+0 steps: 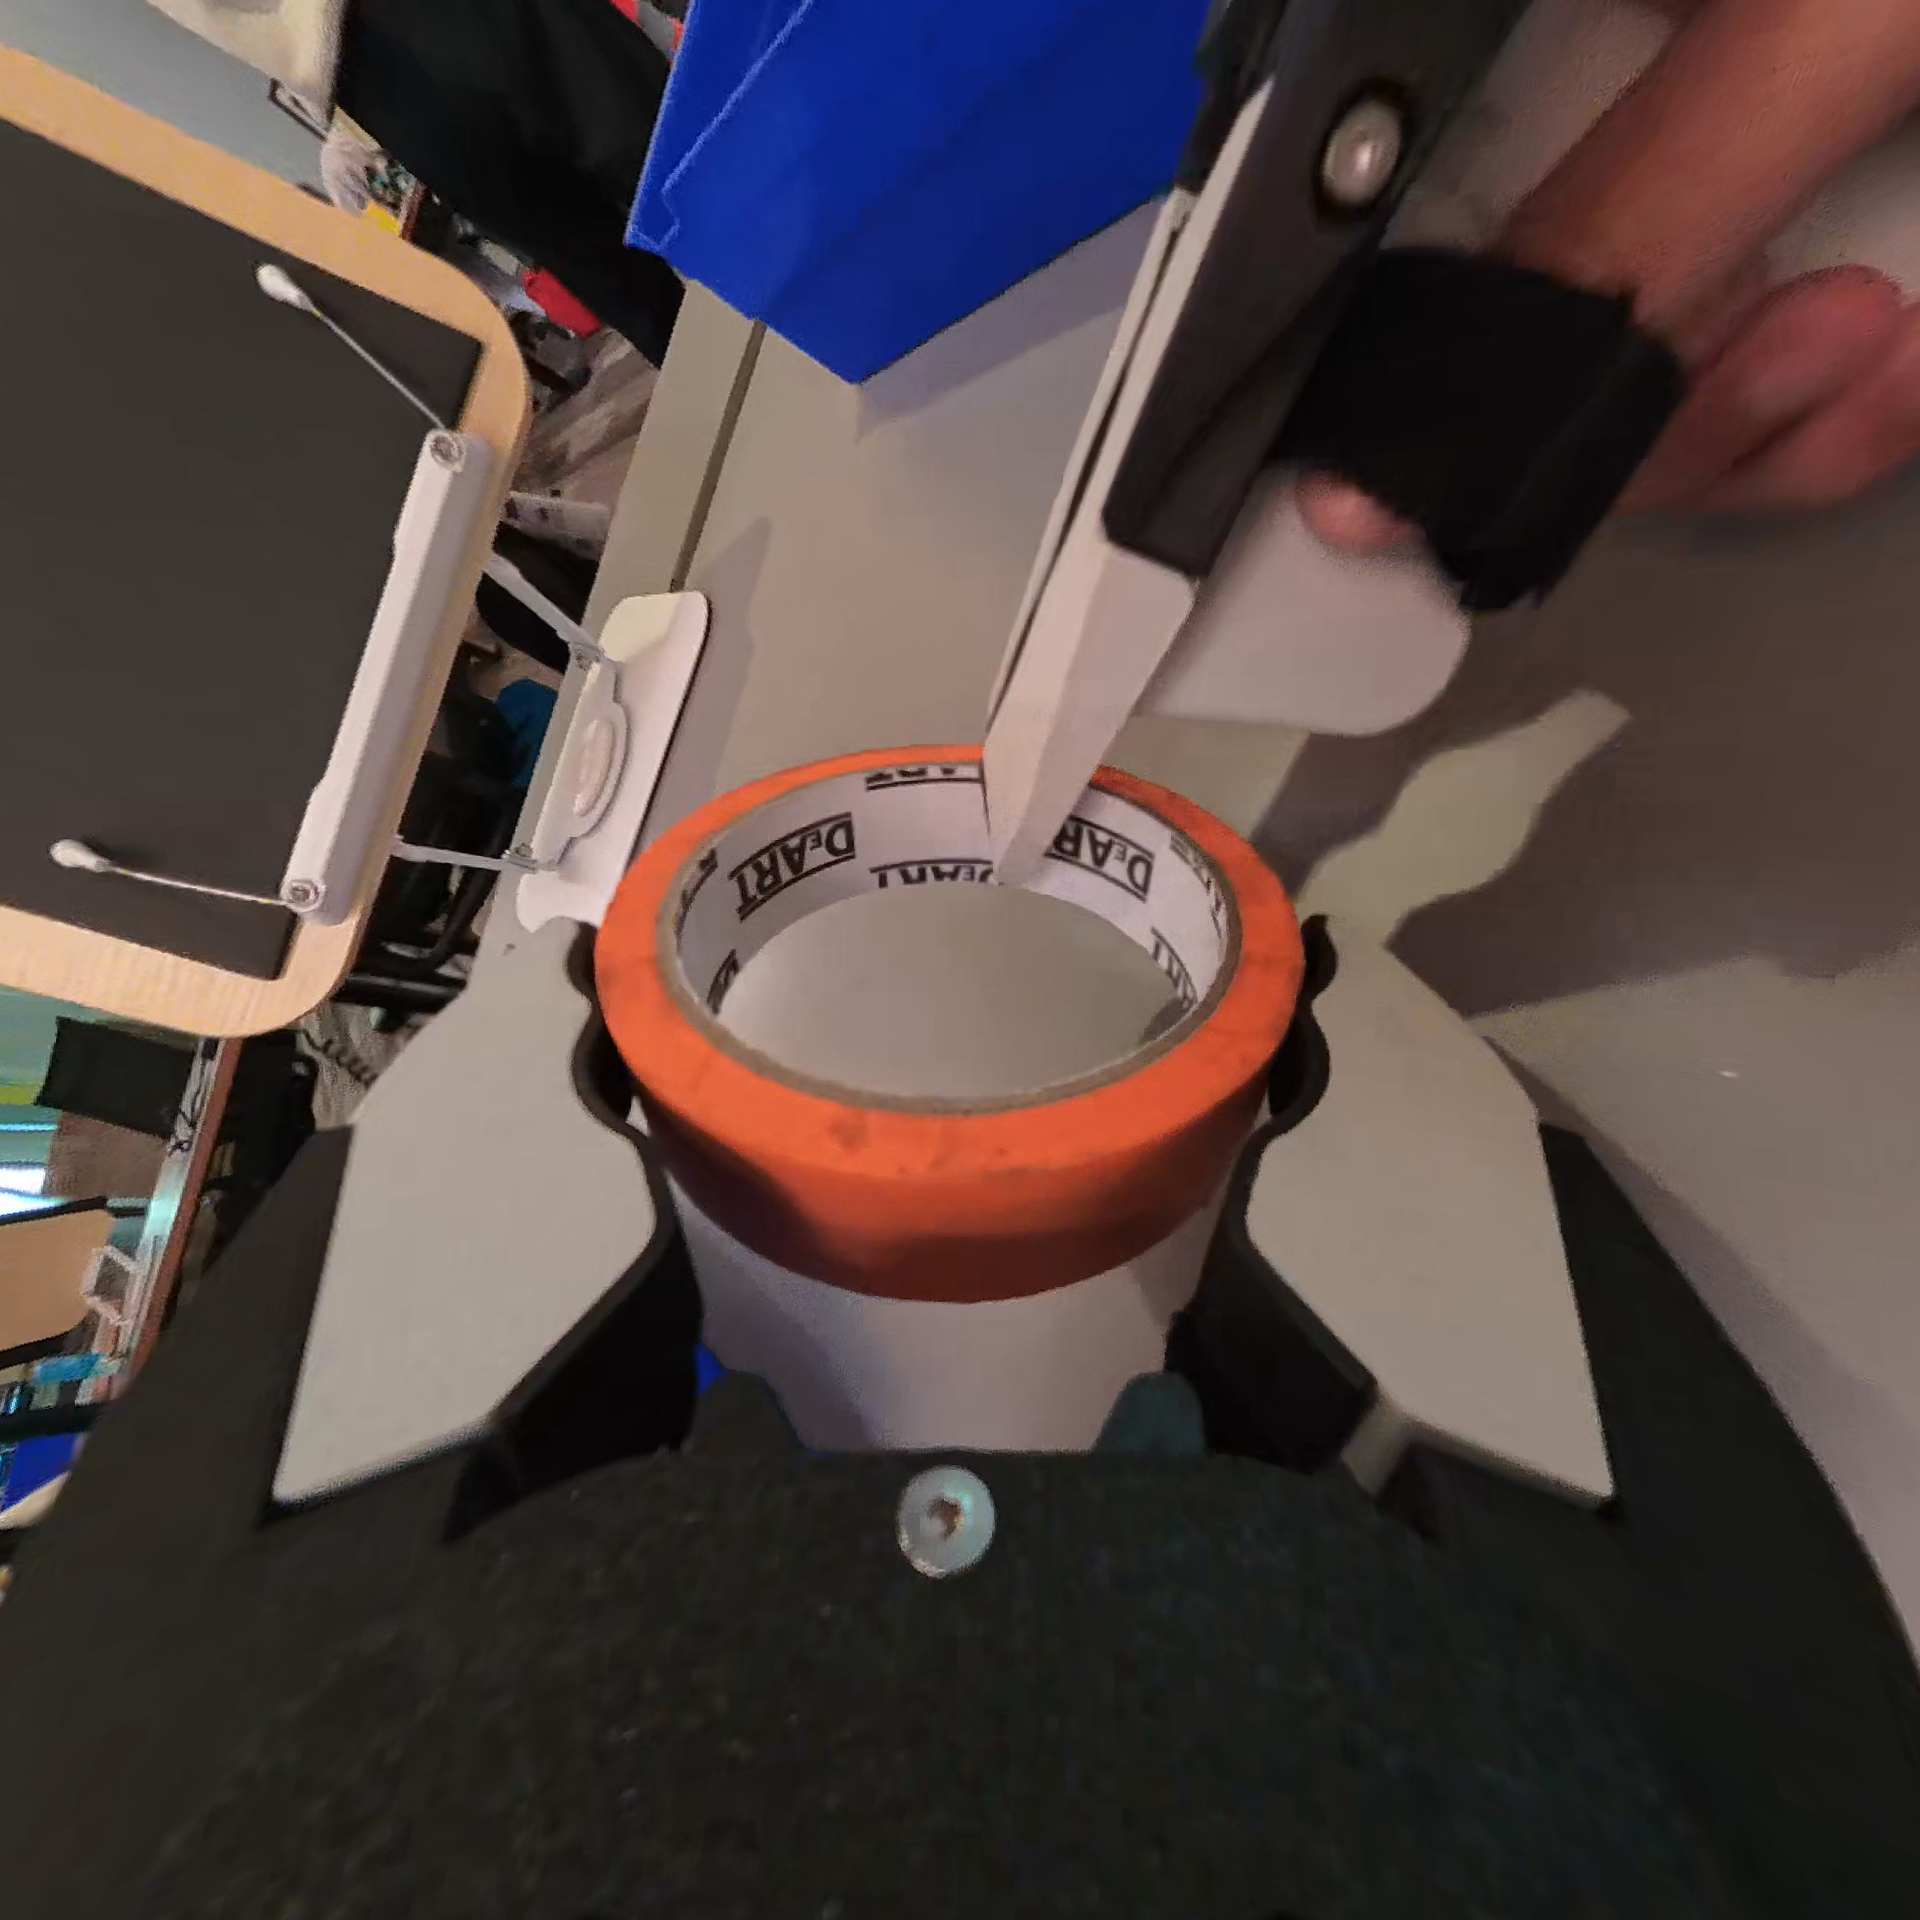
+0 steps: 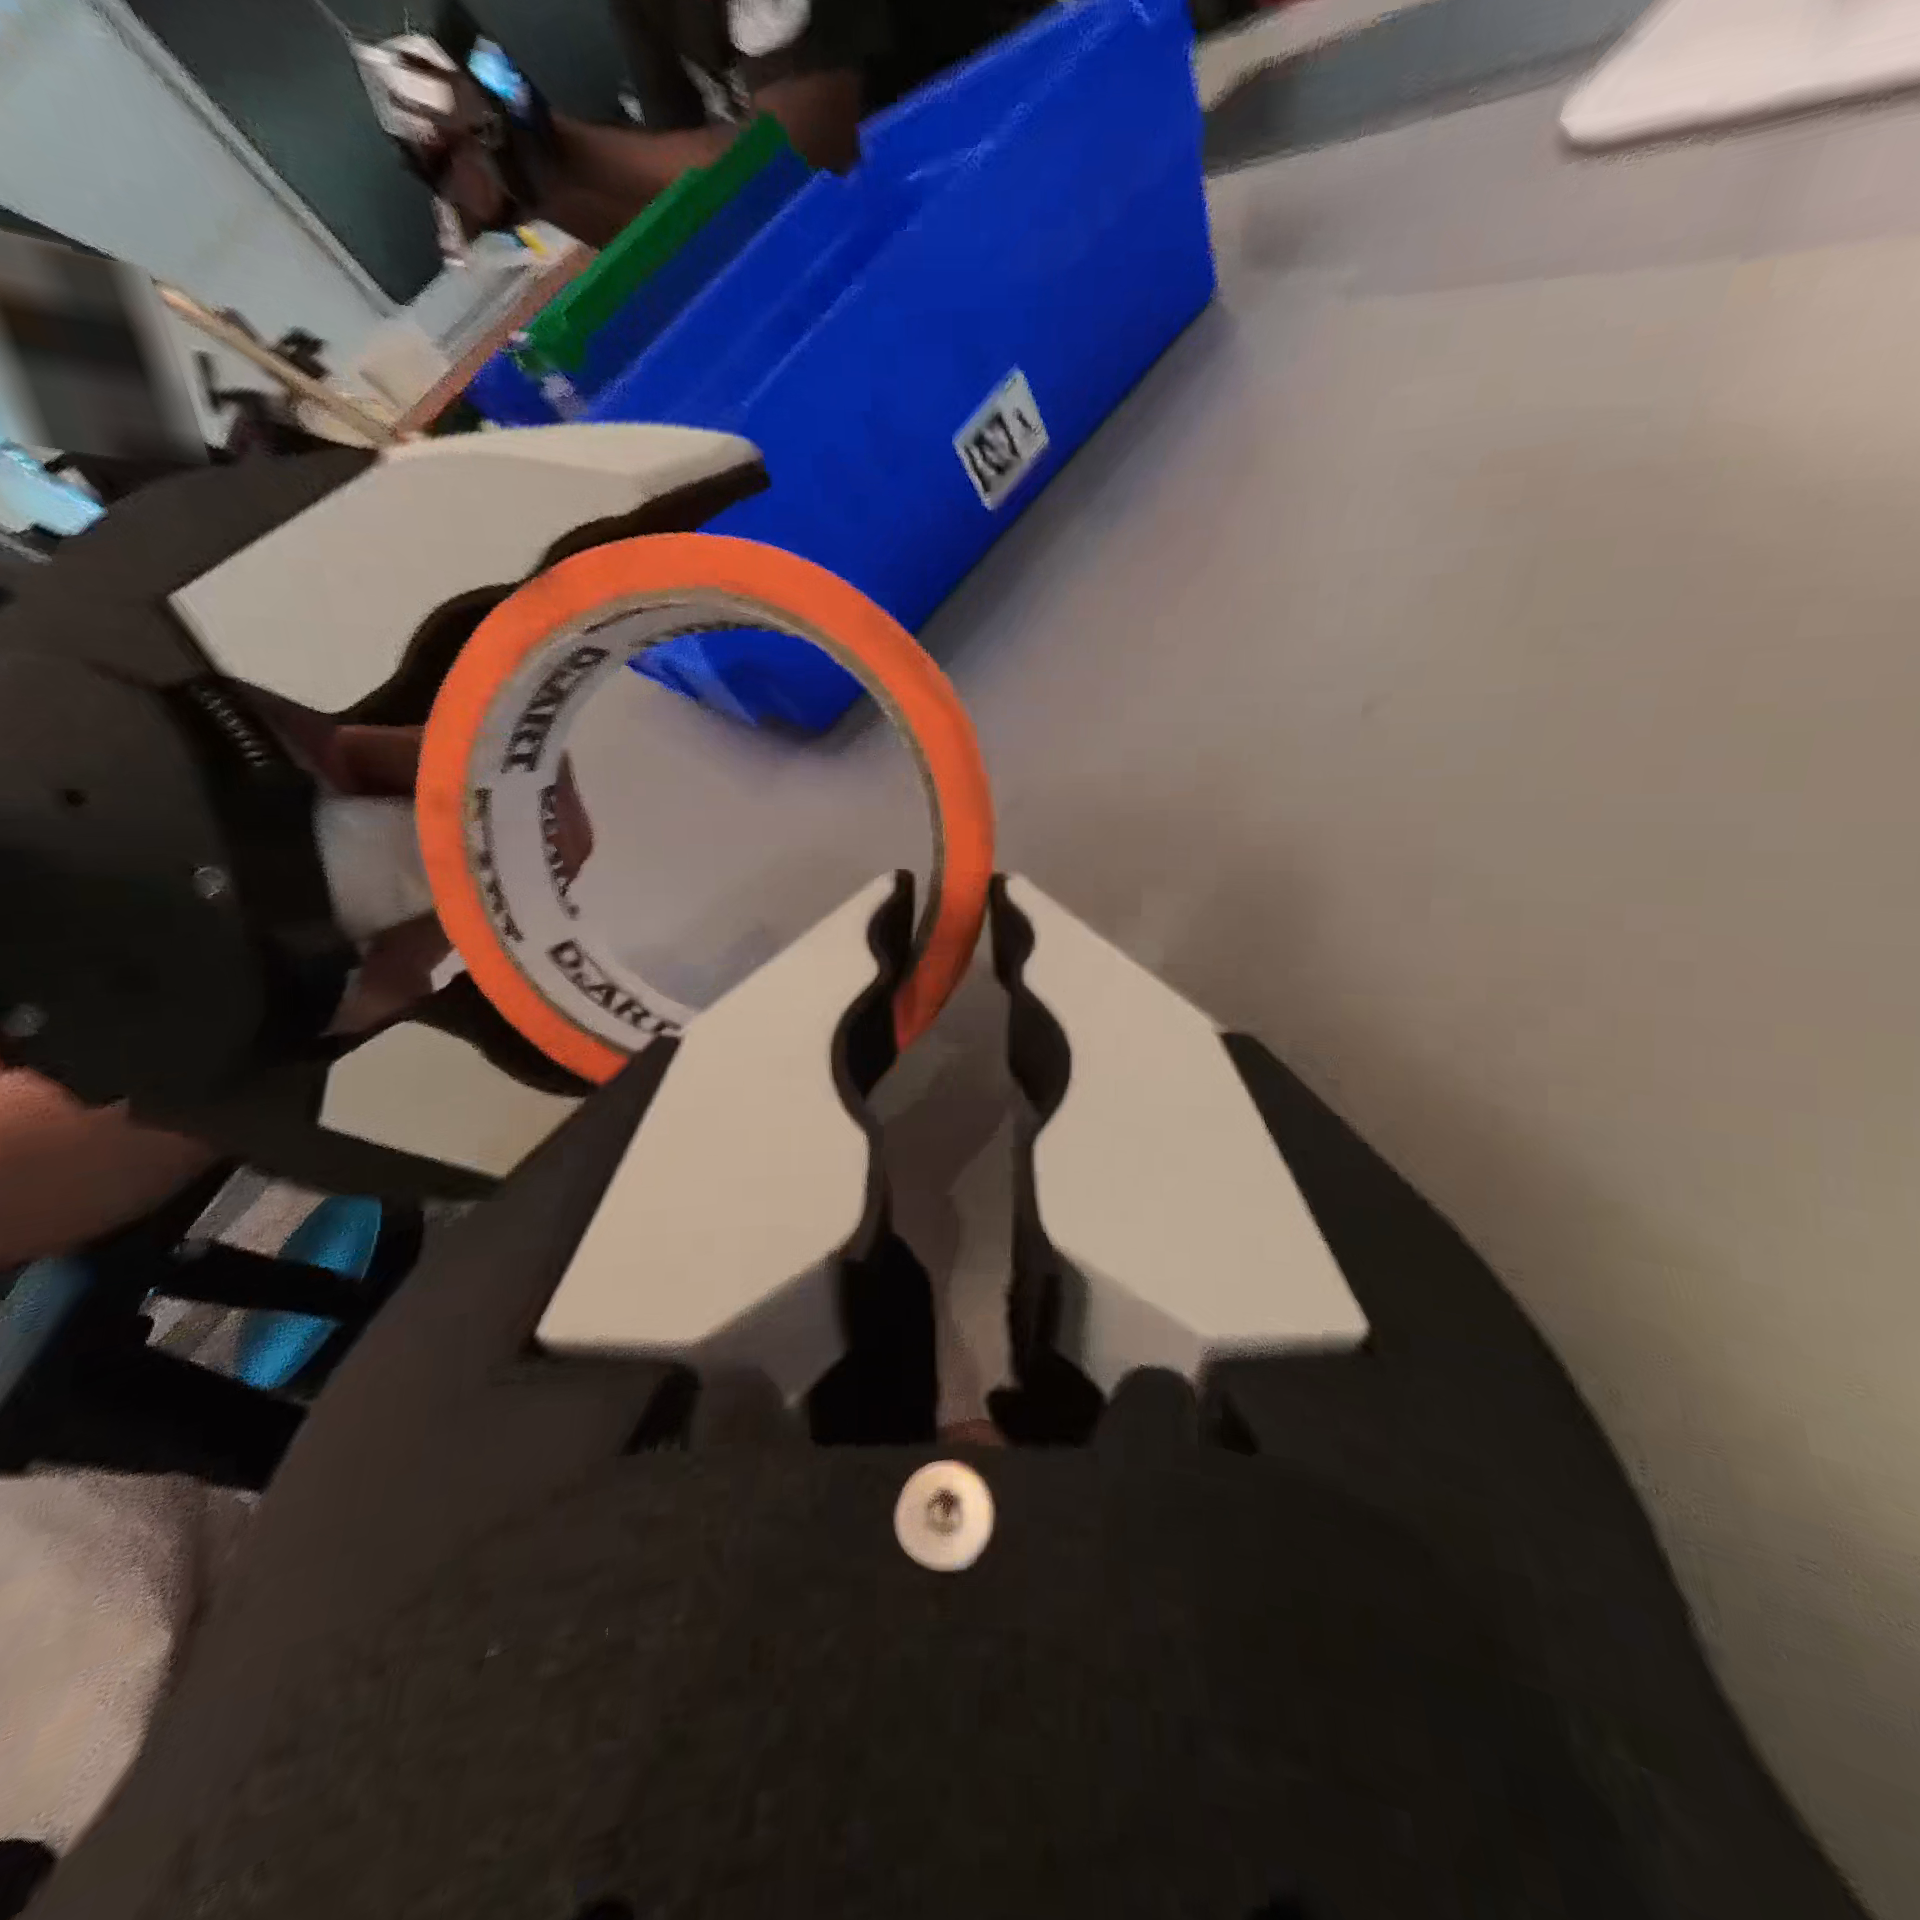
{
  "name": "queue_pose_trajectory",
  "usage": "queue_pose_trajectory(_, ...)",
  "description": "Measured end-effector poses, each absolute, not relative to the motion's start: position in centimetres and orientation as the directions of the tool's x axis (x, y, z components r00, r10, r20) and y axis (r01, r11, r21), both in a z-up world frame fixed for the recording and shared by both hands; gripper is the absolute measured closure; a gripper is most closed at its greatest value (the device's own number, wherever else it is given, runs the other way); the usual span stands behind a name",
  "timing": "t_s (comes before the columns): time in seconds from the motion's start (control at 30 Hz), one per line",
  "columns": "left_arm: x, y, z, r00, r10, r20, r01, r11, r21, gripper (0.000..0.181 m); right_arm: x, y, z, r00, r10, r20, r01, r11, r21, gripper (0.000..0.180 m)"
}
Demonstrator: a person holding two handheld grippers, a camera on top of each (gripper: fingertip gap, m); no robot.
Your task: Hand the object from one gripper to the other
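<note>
Orange tape roll between both tools' fingers.

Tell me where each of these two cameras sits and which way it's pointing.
Left wrist view: sits on the left gripper, looking along its jaws, which clamp the outside of the orange tape roll; beyond it the right gripper reaches in, with the person's hand.
Right wrist view: sits on the right gripper, looking along its jaws, which straddle the roll's wall; the left gripper holds it from the left.
Shared: the roll, both grippers, the blue bin, the grey table.
</note>
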State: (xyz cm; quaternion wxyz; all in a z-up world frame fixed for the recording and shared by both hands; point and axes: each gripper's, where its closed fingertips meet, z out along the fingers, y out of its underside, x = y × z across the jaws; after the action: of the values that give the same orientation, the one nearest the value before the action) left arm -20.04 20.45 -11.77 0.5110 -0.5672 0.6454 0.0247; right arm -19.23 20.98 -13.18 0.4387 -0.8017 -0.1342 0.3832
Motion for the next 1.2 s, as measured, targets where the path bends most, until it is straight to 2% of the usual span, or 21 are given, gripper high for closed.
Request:
queue_pose_trajectory(0.03,-19.9,20.3,-12.0,0.160,-0.713,-0.683,-0.764,0.349,-0.543,0.060,-19.3,21.0,-13.7,0.678,0.532,-0.507,-0.114,-0.605,-0.788,0.167)
queue_pose_trajectory(0.13,-19.8,20.0,-12.7,0.136,-0.723,-0.677,-0.778,0.345,-0.525,0.063,-19.3,20.9,-14.6,0.664,0.492,-0.563,-0.131,-0.665,-0.735,0.168)
queue_pose_trajectory(0.23,-19.6,19.2,-13.1,0.124,-0.786,-0.605,-0.768,0.311,-0.560,0.070,-18.2,21.1,-15.0,0.666,0.463,-0.585,-0.151,-0.684,-0.713,0.170)
queue_pose_trajectory(0.3,-19.4,18.5,-13.1,0.129,-0.841,-0.525,-0.751,0.263,-0.605,0.077,-17.0,21.5,-15.1,0.712,0.479,-0.513,-0.099,-0.655,-0.749,0.170)
queue_pose_trajectory(0.4,-19.2,17.5,-12.6,0.116,-0.905,-0.409,-0.716,0.209,-0.666,0.070,-15.0,21.8,-14.5,0.778,0.546,-0.312,0.058,-0.557,-0.829,0.170)
queue_pose_trajectory(0.47,-19.5,16.7,-12.5,0.075,-0.949,-0.307,-0.699,0.170,-0.695,0.067,-15.1,21.0,-14.2,0.732,0.631,-0.257,0.155,-0.522,-0.839,0.170)
queue_pose_trajectory(0.53,-19.8,15.6,-12.0,0.019,-0.981,-0.195,-0.674,0.131,-0.727,0.067,-16.0,19.4,-14.1,0.637,0.712,-0.296,0.196,-0.521,-0.831,0.170)
queue_pose_trajectory(0.57,-19.9,14.8,-11.3,-0.019,-0.991,-0.130,-0.642,0.112,-0.759,0.071,-16.5,18.6,-14.2,0.587,0.743,-0.322,0.212,-0.525,-0.824,0.170)
queue_pose_trajectory(0.63,-20.1,13.3,-9.7,-0.093,-0.996,0.010,-0.569,0.045,-0.821,0.092,-17.5,17.2,-13.8,0.492,0.815,-0.306,0.240,-0.465,-0.852,0.170)
queue_pose_trajectory(0.67,-20.2,13.2,-9.1,-0.090,-0.993,0.079,-0.543,-0.018,-0.840,0.092,-17.4,17.6,-13.6,0.510,0.825,-0.244,0.256,-0.415,-0.873,0.170)
queue_pose_trajectory(0.73,-20.4,13.7,-8.8,-0.059,-0.973,0.224,-0.529,-0.160,-0.833,0.089,-16.5,19.1,-13.0,0.601,0.795,-0.078,0.302,-0.317,-0.899,0.171)
queue_pose_trajectory(0.8,-20.6,14.8,-9.3,-0.006,-0.940,0.342,-0.528,-0.287,-0.799,0.096,-15.7,20.2,-12.2,0.674,0.734,0.080,0.361,-0.234,-0.903,0.170)
queue_pose_trajectory(0.93,-20.2,16.0,-10.2,0.048,-0.878,0.476,-0.467,-0.441,-0.766,0.100,-15.3,20.8,-10.0,0.749,0.588,0.306,0.444,-0.101,-0.890,0.170)
queue_pose_trajectory(0.97,-20.0,15.8,-10.0,0.029,-0.863,0.504,-0.445,-0.463,-0.767,0.111,-15.4,20.7,-9.6,0.749,0.560,0.355,0.471,-0.073,-0.879,0.170)
queue_pose_trajectory(1.0,-20.0,15.8,-9.9,0.018,-0.850,0.526,-0.436,-0.480,-0.761,0.130,-15.7,20.5,-9.2,0.742,0.536,0.402,0.500,-0.042,-0.865,0.170)
queue_pose_trajectory(1.03,-20.0,15.9,-10.0,0.017,-0.843,0.538,-0.434,-0.491,-0.755,0.146,-15.8,20.4,-9.0,0.737,0.513,0.440,0.523,-0.019,-0.852,0.170)
queue_pose_trajectory(1.07,-20.1,16.2,-10.0,0.027,-0.841,0.541,-0.425,-0.499,-0.755,0.151,-15.8,20.5,-9.0,0.741,0.485,0.464,0.536,-0.012,-0.844,0.170)
queue_pose_trajectory(1.17,-20.5,16.8,-10.0,0.041,-0.829,0.557,-0.416,-0.521,-0.745,0.152,-16.2,20.4,-9.9,0.760,0.487,0.429,0.507,-0.033,-0.861,0.168)
queue_pose_trajectory(1.2,-20.7,17.2,-10.0,0.051,-0.829,0.557,-0.408,-0.526,-0.746,0.152,-16.2,20.2,-9.9,0.761,0.496,0.419,0.493,-0.021,-0.870,0.161)
